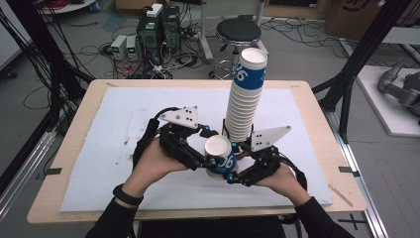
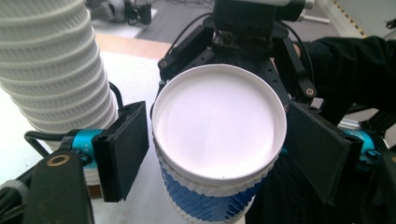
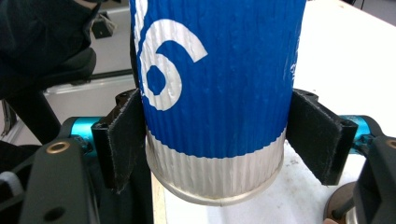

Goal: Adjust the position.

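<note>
While both hands meet at the near middle of the table (image 1: 74, 129), a single blue-and-white paper cup (image 1: 219, 157) is held between them, lifted and tipped so its open mouth faces up toward the high camera. The right gripper (image 1: 236, 171) has the cup: in its own view both black pads press the ribbed wall just above the white base band, the white "6" turned to the left pad. The left gripper (image 1: 212, 148) sits at the cup's rim end; in its view the jaws stand narrowly apart, one on each side of the mouth, the left pad right against the rim and the right pad just beside it, and I cannot tell whether they press.

Directly behind the cup, close to both grippers, rises a tall stack of nested cups (image 1: 243, 106), leaning slightly and topped by a blue cup (image 1: 251, 69). Its ribbed white rims crowd the left of the left gripper view.

A white mat (image 1: 124, 119) covers the tabletop. Beyond the far edge stand a black stool (image 1: 238, 32) and computer cases (image 1: 158, 29) amid cables on the floor.
</note>
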The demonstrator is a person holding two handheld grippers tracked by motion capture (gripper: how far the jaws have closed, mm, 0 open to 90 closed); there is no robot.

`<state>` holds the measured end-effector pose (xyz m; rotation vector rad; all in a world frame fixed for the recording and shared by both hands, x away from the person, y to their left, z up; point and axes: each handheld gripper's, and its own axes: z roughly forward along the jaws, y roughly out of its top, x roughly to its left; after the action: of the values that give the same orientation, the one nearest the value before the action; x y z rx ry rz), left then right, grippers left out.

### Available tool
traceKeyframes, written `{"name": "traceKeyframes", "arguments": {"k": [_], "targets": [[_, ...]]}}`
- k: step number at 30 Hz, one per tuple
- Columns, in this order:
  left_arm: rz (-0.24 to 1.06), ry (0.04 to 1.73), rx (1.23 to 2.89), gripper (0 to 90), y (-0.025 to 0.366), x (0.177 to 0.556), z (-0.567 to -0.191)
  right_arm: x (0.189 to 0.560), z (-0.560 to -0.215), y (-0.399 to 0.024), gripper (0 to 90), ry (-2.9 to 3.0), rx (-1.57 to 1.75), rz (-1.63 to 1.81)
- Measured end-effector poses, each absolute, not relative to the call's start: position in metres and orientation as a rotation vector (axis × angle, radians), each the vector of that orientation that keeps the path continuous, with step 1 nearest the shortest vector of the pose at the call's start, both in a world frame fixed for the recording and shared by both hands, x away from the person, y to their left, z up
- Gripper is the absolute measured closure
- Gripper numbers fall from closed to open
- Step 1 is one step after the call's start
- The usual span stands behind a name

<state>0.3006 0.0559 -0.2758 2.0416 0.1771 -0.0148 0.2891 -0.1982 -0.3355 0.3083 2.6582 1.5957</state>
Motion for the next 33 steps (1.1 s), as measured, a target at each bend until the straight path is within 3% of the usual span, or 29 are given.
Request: {"name": "traceKeyframes", "arguments": {"k": [4, 22, 33], "targets": [[-0.018, 0.156, 2.060, 28.8, 0.054, 0.301, -0.278, 0.289, -0.335, -0.197, 23.5, 2.681, 0.298, 1.578], [-0.035, 0.192, 1.752, 29.7, 0.069, 0.307, -0.281, 0.291, -0.327, -0.209, 13.7, 2.522, 0.416, 1.852], [-0.042, 0.180, 1.724, 29.9, 0.065, 0.307, -0.284, 0.293, -0.331, -0.205, 13.6, 2.523, 0.455, 1.829]]}}
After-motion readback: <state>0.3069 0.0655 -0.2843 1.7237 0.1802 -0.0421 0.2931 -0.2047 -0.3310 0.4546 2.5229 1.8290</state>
